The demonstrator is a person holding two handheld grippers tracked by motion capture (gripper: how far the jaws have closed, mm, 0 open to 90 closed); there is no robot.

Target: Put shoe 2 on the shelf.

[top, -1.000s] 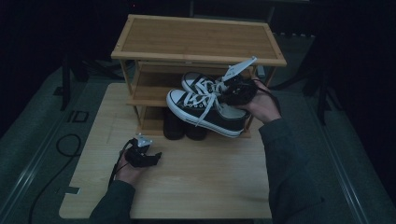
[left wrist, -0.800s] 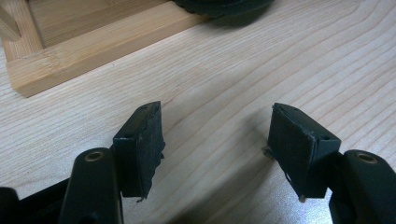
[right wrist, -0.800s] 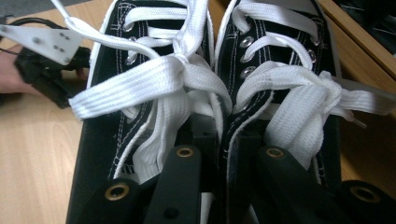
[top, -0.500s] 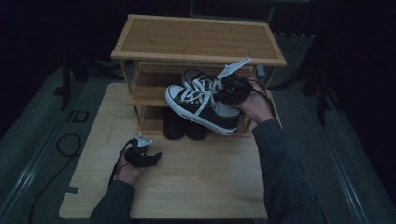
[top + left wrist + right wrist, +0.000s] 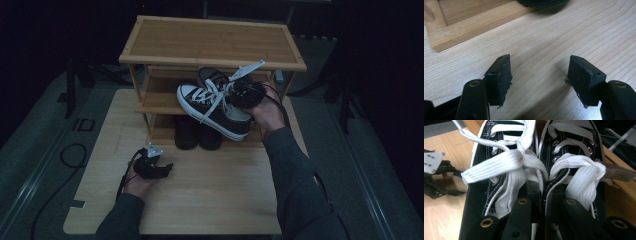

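We hold the sneakers (image 5: 214, 104), a black pair with white laces, up in the air in front of the rack (image 5: 212, 42), level with its middle shelf (image 5: 157, 97). In the right gripper view the two shoes lie side by side, and our right gripper (image 5: 543, 195) has its jaws nearly closed, pinching the two inner collars together between them. So both shoes hang from one grip. In the high view their long axis runs from the heels at our right hand (image 5: 270, 112) out to the white toes, which point left and slightly toward the rack. A second pair, the dark shoes (image 5: 197, 132), stands on the bottom shelf just under them.

The relation that matters, we judge, is toe direction against the shelf opening: the shoes lie across the front of the shelf rather than pointing in, so the wrist would need to turn before they slide in.

Our left gripper (image 5: 540, 75) rests low on the table (image 5: 215, 195), well apart from the pair, jaws wide open with only bare wood between them. The right hand is plainly the nearer one.
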